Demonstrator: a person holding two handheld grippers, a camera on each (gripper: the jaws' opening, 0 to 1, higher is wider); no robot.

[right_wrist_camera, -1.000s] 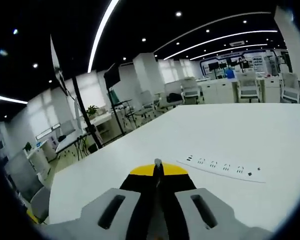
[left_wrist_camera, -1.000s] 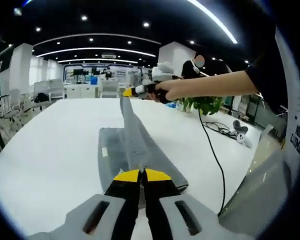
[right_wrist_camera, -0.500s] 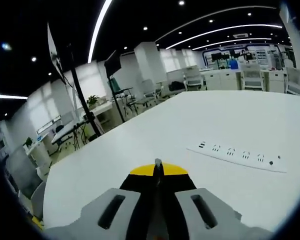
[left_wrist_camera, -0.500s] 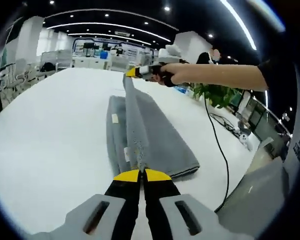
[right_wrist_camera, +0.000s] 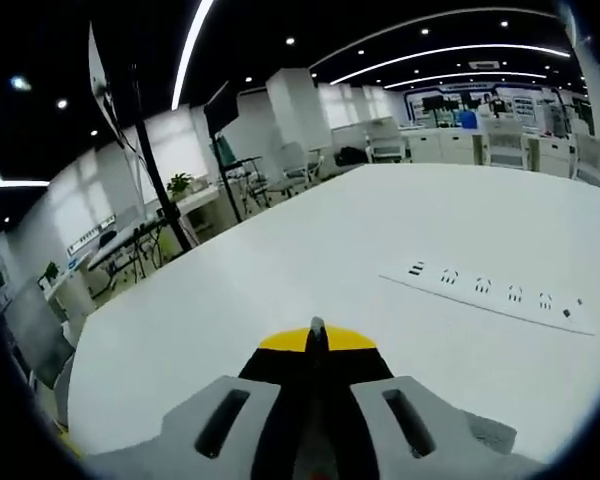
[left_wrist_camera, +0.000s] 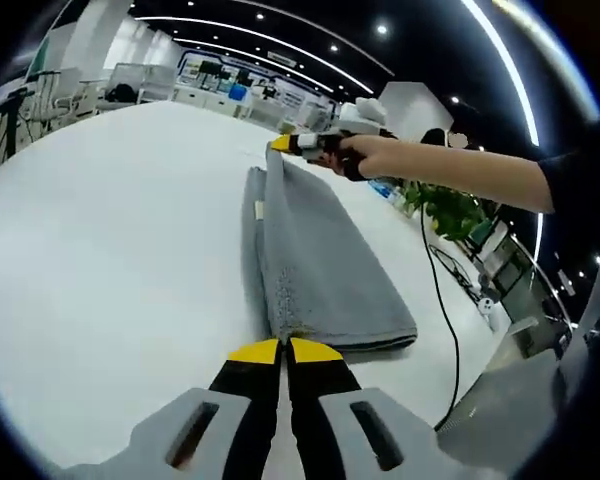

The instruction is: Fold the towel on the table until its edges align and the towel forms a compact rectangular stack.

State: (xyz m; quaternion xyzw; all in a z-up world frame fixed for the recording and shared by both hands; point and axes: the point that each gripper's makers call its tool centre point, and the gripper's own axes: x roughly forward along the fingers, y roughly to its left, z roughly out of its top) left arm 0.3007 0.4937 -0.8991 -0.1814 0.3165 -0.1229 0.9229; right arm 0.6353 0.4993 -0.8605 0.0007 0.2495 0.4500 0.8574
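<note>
A grey towel (left_wrist_camera: pixel 320 265) lies lengthwise on the white table (left_wrist_camera: pixel 100 260), folded into a long band with its upper layer nearly flat on the lower one. My left gripper (left_wrist_camera: pixel 285 347) is shut on the towel's near corner, low over the table. At the towel's far end a hand holds my right gripper (left_wrist_camera: pixel 286 144), also shut on the cloth. In the right gripper view a thin grey sliver of towel (right_wrist_camera: pixel 317 324) shows between the shut yellow tips of the right gripper (right_wrist_camera: pixel 317 336).
A white power strip (right_wrist_camera: pixel 492 296) lies on the table to the right in the right gripper view. A black cable (left_wrist_camera: pixel 444 300) drops past the table's right edge near a potted plant (left_wrist_camera: pixel 450 205). Desks, chairs and a black stand (right_wrist_camera: pixel 160 200) are beyond the table.
The raised fold of the towel has come down from a taut ridge to lie almost flat on the lower layer. Both grippers have sunk toward the table and stayed shut.
</note>
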